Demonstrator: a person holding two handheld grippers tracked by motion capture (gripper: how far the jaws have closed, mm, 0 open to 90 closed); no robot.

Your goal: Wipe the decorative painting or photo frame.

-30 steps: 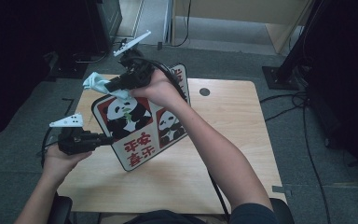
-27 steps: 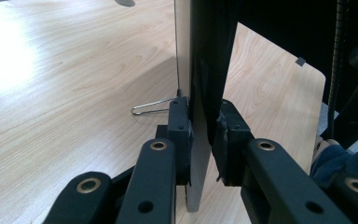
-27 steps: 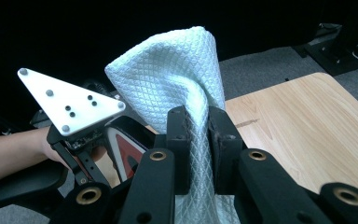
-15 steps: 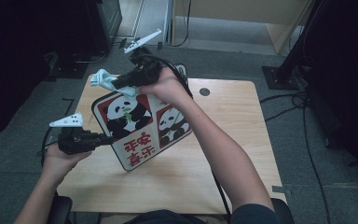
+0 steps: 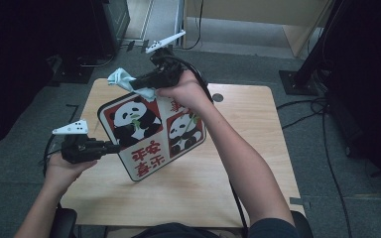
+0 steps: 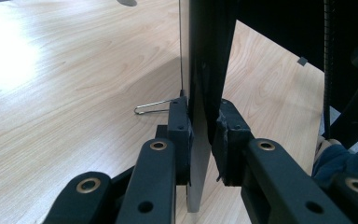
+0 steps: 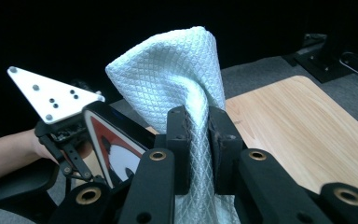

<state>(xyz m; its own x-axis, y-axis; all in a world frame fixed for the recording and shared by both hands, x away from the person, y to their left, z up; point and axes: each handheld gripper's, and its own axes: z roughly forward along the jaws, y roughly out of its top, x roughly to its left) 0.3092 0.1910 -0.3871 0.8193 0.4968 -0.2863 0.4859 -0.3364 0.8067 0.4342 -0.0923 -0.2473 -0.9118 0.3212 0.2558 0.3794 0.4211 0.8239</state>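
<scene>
A board printed with two pandas and red characters (image 5: 149,134) is held tilted above the wooden table (image 5: 248,148). My left gripper (image 5: 110,147) is shut on its left edge. In the left gripper view the pads (image 6: 182,135) clamp the board (image 6: 199,182) edge-on, and a thin wire loop (image 6: 151,106) juts from it. My right gripper (image 5: 138,84) is shut on a pale blue cloth (image 5: 121,79) that touches the board's upper left corner. In the right gripper view the quilted cloth (image 7: 177,60) rises between the jaws of my right gripper (image 7: 204,140), with the board (image 7: 116,140) below left.
A round cable hole (image 5: 218,97) sits near the table's far edge. Cables (image 5: 327,148) run over the grey floor on the right, beside a black stand base (image 5: 297,79). Dark cabinets (image 5: 104,25) stand behind the table at the left.
My right gripper has slid the cloth a little to the right along the board's top edge. The left gripper and the board have stayed where they were.
</scene>
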